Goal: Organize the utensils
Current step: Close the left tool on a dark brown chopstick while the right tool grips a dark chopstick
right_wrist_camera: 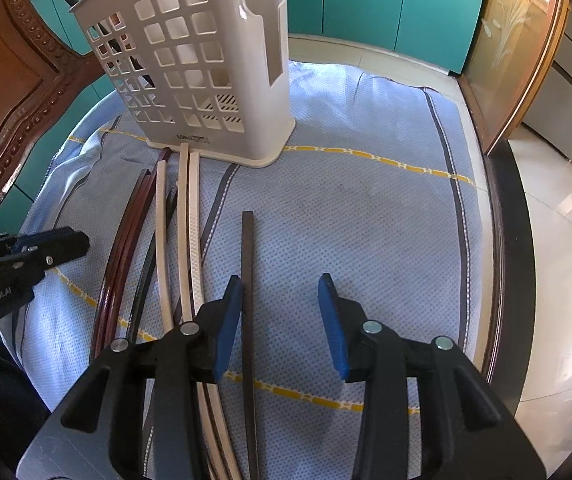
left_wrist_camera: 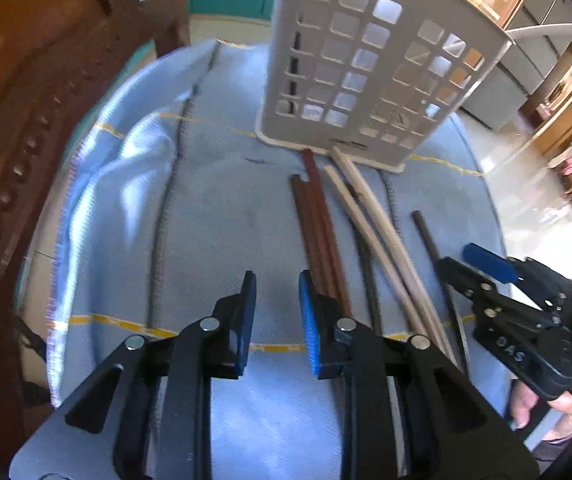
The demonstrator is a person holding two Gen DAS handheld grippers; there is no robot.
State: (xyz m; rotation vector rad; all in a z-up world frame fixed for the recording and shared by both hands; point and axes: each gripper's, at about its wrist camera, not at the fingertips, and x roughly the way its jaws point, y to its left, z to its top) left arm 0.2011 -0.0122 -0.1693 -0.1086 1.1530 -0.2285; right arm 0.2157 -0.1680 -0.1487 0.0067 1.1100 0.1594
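Observation:
A white perforated utensil holder [left_wrist_camera: 366,72] [right_wrist_camera: 205,76] stands upright at the far side of a blue cloth [left_wrist_camera: 213,216] [right_wrist_camera: 366,220]. A dark stick shows through its holes. Chopsticks lie in front of it: a red-brown pair [left_wrist_camera: 318,216] [right_wrist_camera: 125,240], cream ones [left_wrist_camera: 370,208] [right_wrist_camera: 187,220], and a single dark one [left_wrist_camera: 430,240] [right_wrist_camera: 247,264]. My left gripper [left_wrist_camera: 277,312] [right_wrist_camera: 81,242] hovers open over bare cloth, with the red-brown pair just right of its right pad. My right gripper [right_wrist_camera: 281,320] [left_wrist_camera: 456,260] is open, and the dark chopstick lies between its jaws close to the left pad.
A carved wooden chair back [left_wrist_camera: 25,140] [right_wrist_camera: 13,80] rises at the left of the table. Teal cabinets [right_wrist_camera: 386,8] and a glass-fronted cabinet [right_wrist_camera: 518,48] stand beyond. The table's dark rim [right_wrist_camera: 506,240] drops to a tiled floor on the right. A hand [left_wrist_camera: 542,408] holds the right gripper.

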